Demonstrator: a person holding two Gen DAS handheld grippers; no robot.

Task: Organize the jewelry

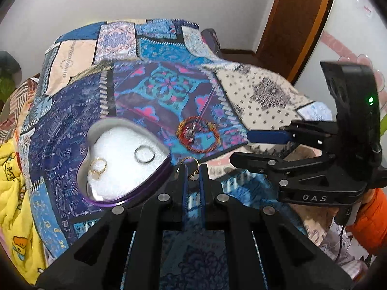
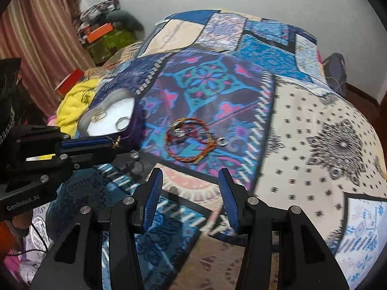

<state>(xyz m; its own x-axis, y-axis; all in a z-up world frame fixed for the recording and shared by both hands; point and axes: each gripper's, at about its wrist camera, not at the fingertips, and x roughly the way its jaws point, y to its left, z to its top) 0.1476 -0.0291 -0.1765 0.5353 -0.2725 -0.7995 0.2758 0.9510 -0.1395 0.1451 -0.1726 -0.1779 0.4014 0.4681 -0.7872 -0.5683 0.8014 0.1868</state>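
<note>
A heart-shaped purple tin [image 1: 154, 183] with white padding lies on the bedspread; it also shows in the right wrist view [image 2: 135, 118]. Inside lie a silver ring [image 1: 144, 154] and gold rings [image 1: 98, 168]. My left gripper [image 1: 192, 169] is shut on a small gold ring [image 1: 191, 160], held just right of the tin's rim; it shows from the side in the right wrist view [image 2: 113, 142]. Red cord bracelets [image 1: 198, 134] with a silver charm lie beyond it, also in the right wrist view [image 2: 188, 140]. A small silver ring [image 2: 222, 141] lies beside them. My right gripper [image 2: 191, 181] is open and empty, hovering short of the bracelets.
The patchwork bedspread [image 2: 314, 120] covers the whole bed. A yellow blanket [image 1: 14, 181] lies at the left edge. Boxes and bags [image 2: 106, 33] stand by the curtain at the far left. A wooden door frame [image 1: 297, 24] is at the right.
</note>
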